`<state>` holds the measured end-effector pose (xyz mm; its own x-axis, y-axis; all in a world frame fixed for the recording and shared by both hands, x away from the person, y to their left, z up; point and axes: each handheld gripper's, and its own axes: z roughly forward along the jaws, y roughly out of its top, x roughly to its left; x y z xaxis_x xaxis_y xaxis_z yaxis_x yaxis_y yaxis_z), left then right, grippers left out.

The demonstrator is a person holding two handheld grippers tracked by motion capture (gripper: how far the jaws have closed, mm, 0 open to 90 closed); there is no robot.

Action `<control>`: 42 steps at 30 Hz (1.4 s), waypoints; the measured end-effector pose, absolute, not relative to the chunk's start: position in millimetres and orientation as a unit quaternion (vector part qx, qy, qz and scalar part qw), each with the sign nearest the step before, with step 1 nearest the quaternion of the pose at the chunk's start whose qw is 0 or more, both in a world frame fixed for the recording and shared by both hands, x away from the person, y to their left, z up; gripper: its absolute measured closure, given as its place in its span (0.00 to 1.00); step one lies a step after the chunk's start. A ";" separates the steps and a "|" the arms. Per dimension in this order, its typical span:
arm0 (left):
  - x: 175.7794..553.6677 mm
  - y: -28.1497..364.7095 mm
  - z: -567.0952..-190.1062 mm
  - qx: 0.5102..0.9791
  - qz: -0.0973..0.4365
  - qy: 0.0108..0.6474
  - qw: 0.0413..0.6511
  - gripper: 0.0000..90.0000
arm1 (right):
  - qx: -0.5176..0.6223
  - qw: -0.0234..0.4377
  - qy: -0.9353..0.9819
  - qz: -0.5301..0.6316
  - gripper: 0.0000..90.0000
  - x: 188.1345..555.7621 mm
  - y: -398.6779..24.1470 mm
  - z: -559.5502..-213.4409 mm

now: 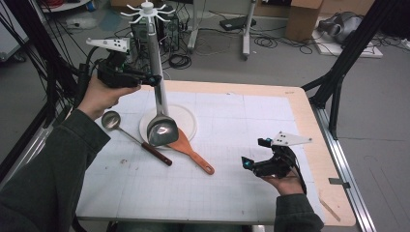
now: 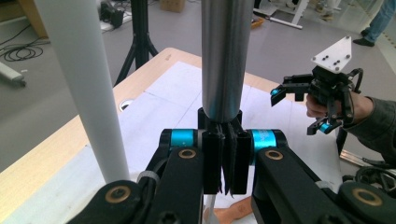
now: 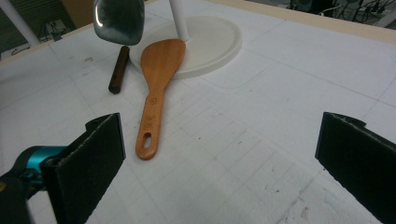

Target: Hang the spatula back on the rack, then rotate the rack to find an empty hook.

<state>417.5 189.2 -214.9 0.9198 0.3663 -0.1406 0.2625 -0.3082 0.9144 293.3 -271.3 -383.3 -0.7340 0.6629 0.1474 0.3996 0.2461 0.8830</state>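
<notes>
The steel spatula [image 1: 162, 129] is hanging blade-down from the left gripper [image 1: 153, 79], which is clenching its polished handle [image 2: 223, 60] high up, beside the white rack pole [image 2: 84, 88]. In the high view the blade is hovering over the white round rack base [image 1: 189, 126], at about 11 o'clock from table centre. It is looking stiff, fairly heavy and slick, so a pinch on the smooth shaft is likely to let it swing or slide; gripping near the top end, as now, is keeping the blade plumb for hooking onto the rack's prongs [image 1: 147, 10]. The right gripper [image 1: 255, 155] is idling at 4 o'clock, its 2 jaws spread wide and holding nothing. A wooden spatula [image 3: 156, 88] and a small ladle [image 1: 112, 121] are lying on the table.
</notes>
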 end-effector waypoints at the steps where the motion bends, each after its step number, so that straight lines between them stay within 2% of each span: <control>1: 418.1 189.7 -215.2 0.807 0.046 0.195 0.555 0.96 | 0.341 0.129 0.779 0.511 0.01 293.3 -271.2 -383.1; 14: 419.3 193.8 -214.9 0.803 0.052 0.205 0.557 0.90 | 0.339 0.123 0.776 0.518 0.01 294.4 -270.1 -381.5; 27: 416.7 214.9 -205.9 0.788 0.073 0.220 0.571 0.87 | 0.343 0.123 0.774 0.518 0.01 296.7 -270.6 -382.4; 30: 415.9 217.7 -204.0 0.786 0.074 0.221 0.572 0.88 | 0.344 0.121 0.774 0.517 0.01 296.6 -270.5 -382.6; 35: 410.0 218.9 -193.7 0.788 0.063 0.209 0.575 0.99 | 0.343 0.123 0.774 0.518 0.01 297.3 -270.7 -383.3; 42: 404.0 215.9 -174.1 0.788 0.060 0.194 0.582 1.00 | 0.344 0.120 0.775 0.517 0.01 297.4 -270.7 -383.3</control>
<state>404.0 215.9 -174.1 0.9172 0.3762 -0.1316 0.2365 -0.2479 0.9395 297.4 -270.7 -383.3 -0.7347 0.6570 0.1688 0.4080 0.2293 0.8837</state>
